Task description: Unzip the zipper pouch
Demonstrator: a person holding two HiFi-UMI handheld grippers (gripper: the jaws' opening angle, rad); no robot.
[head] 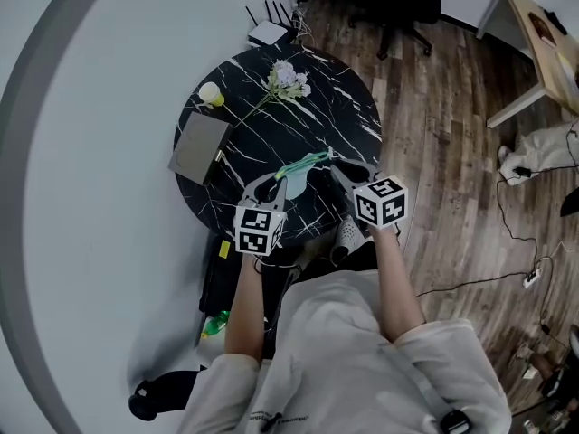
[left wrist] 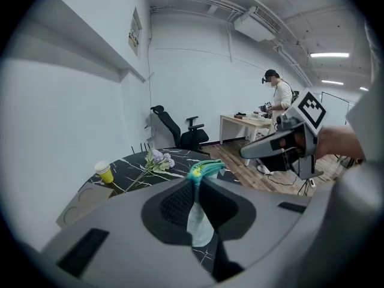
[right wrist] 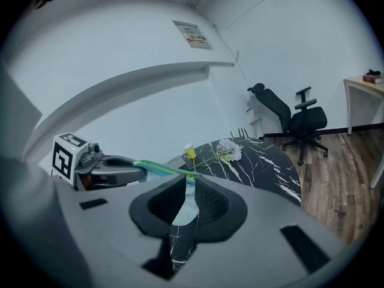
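A teal zipper pouch (head: 303,164) hangs stretched between my two grippers above the near edge of the round black marble table (head: 344,107). My left gripper (head: 276,179) is shut on the pouch's left end; in the left gripper view the teal edge (left wrist: 205,169) sticks out past the pads and pale fabric hangs between them. My right gripper (head: 336,170) holds the right end. In the right gripper view the zipper (right wrist: 162,168) runs taut from the left gripper (right wrist: 108,170) into my right gripper (right wrist: 187,185), whose pads grip the fabric.
On the table lie a sprig of pale flowers (head: 288,80), a yellow cup (head: 211,93) and a grey flat pad (head: 199,147). A white router (head: 269,33) and a black office chair (head: 398,3) stand beyond it, a wooden desk (head: 543,34) at far right. A person (left wrist: 279,98) stands in the background.
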